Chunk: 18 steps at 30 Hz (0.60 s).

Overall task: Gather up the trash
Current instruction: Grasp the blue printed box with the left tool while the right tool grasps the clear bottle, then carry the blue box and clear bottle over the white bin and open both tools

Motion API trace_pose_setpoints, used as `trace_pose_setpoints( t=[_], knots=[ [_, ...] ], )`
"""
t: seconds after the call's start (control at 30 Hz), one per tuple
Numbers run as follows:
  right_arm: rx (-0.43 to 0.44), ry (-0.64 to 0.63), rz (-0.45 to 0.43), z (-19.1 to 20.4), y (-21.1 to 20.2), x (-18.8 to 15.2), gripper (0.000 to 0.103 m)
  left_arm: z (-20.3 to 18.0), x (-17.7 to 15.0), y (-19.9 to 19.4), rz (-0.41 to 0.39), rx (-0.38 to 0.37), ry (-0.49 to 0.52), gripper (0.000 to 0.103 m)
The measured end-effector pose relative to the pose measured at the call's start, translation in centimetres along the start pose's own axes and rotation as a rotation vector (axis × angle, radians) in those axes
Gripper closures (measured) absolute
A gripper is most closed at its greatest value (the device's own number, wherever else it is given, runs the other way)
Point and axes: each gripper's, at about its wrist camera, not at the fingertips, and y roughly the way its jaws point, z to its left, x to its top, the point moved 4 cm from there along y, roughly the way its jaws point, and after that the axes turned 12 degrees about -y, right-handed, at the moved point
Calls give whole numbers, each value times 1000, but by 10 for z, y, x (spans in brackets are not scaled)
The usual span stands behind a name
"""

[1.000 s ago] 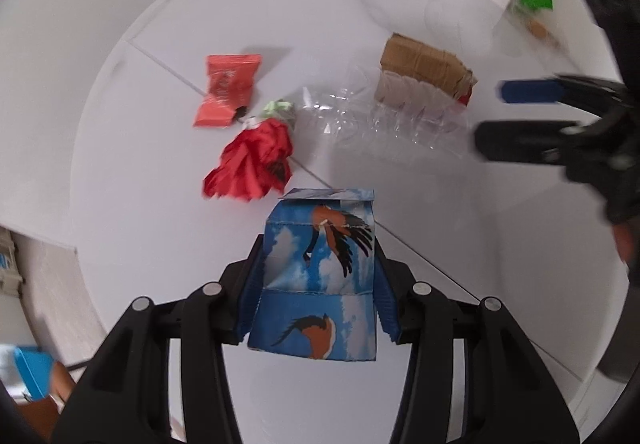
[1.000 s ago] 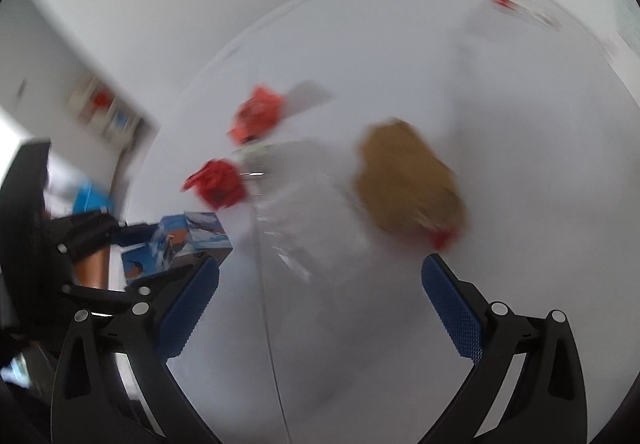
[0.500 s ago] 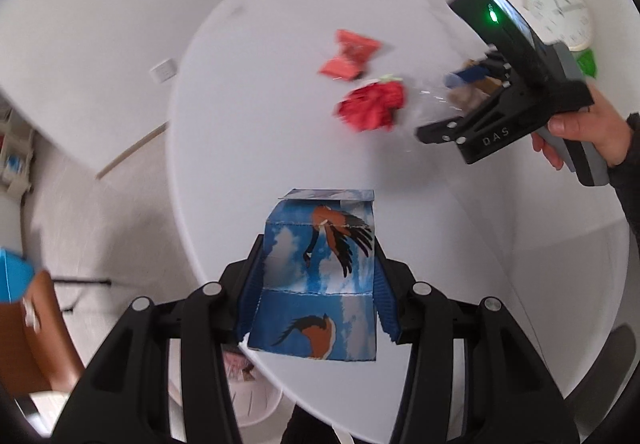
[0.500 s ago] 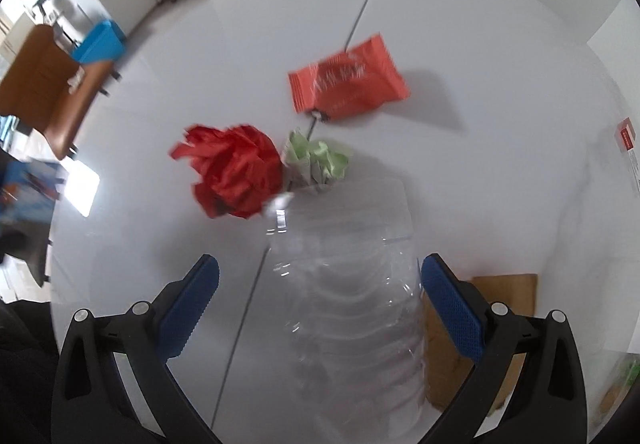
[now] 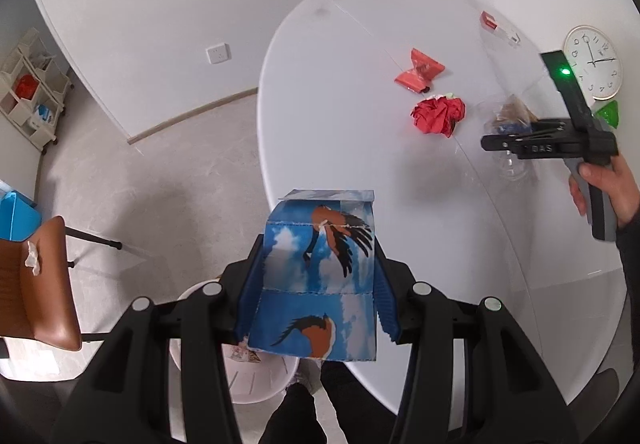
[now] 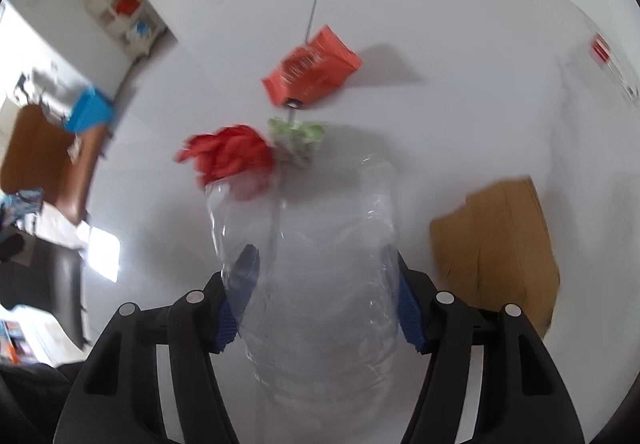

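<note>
My left gripper [image 5: 318,284] is shut on a blue bird-print carton [image 5: 320,276] and holds it above the table's near edge, over a white bin [image 5: 256,376] on the floor. My right gripper [image 6: 320,296] is shut on a clear plastic bottle [image 6: 316,264], also seen in the left wrist view [image 5: 510,148]. On the white table [image 5: 340,124] lie a crumpled red paper ball [image 6: 230,158] [image 5: 438,114], an orange-red wrapper [image 6: 312,68] [image 5: 418,72], a green-white scrap [image 6: 298,134] and a brown cardboard piece [image 6: 496,244].
A wall clock [image 5: 594,60] and a green item [image 5: 608,112] are at the table's far right, with a small red-white packet [image 5: 490,22] at the back. A brown chair [image 5: 36,284] and a white shelf unit [image 5: 30,84] stand on the floor at left.
My left gripper pulled back with the carton to the table's edge above the bin. My right gripper moved onto the clear bottle and closed its fingers around it.
</note>
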Motion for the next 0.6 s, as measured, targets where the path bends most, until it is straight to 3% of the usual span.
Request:
trace_pose_setpoints(
  t=[0.2,0.4,0.6],
  knots=[
    [77,52,-130,71,-42,-18,41,24,-16,-22,-25,-12,-1,56],
    [154,64,-190,165,-36,-21,42,65,-42,-34,-11,3,12,56],
    [227,117,-207,223,-24,-19,42,112,-66,-40,-2,20,7,56]
  ],
)
